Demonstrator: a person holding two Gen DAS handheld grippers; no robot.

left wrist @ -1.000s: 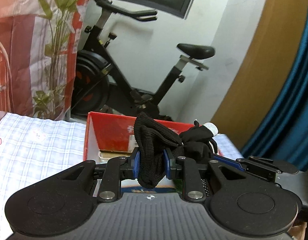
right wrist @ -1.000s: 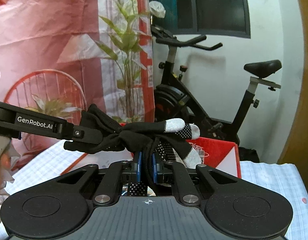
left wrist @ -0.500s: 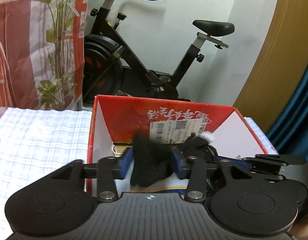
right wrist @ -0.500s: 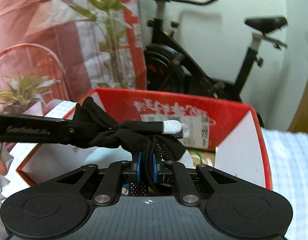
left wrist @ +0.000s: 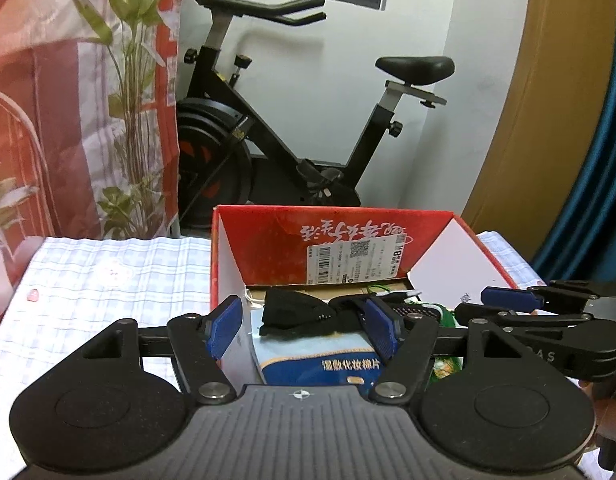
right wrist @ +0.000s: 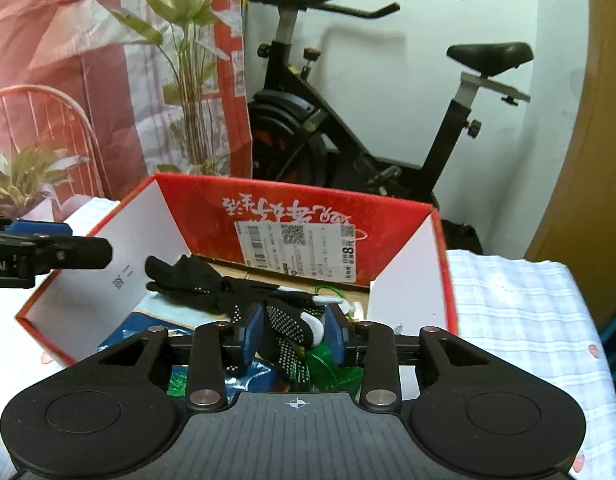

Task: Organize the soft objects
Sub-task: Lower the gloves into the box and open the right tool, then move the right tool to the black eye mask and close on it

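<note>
Inside the red cardboard box [left wrist: 428, 236], the black knit gloves [left wrist: 295, 314] lie draped over a blue-and-white packet [left wrist: 328, 364]. From the left wrist view, the left claw [left wrist: 301, 330] stands with its jaws spread wide, its blue pads [left wrist: 223, 326] on either side of the gloves and clear of them; the bundle sits just beyond and between the fingertips, resting on the packet. From the right wrist view, the right claw [right wrist: 293, 334] also has its jaws parted, with the dotted end of the gloves [right wrist: 203, 284] lying loosely between the blue pads [right wrist: 252, 334]; I cannot tell whether the fabric touches either pad.

These gloves are soft, matte and crumpled, twisted together at the middle, with rows of small white grip dots and pale grey-white fingertips. Smooth and stiff, the box is glossy red outside and plain white on its inner side walls, its far wall carrying pale script and a white printed label [right wrist: 299, 252]. Green crinkly plastic [right wrist: 336, 368] and thin white cords lie among the contents. Under the box is a tabletop [left wrist: 99, 280] covered in a pale checked cloth. Behind stand a black exercise bike [left wrist: 291, 132] and a red-and-white curtain with a printed plant [left wrist: 67, 100].
</note>
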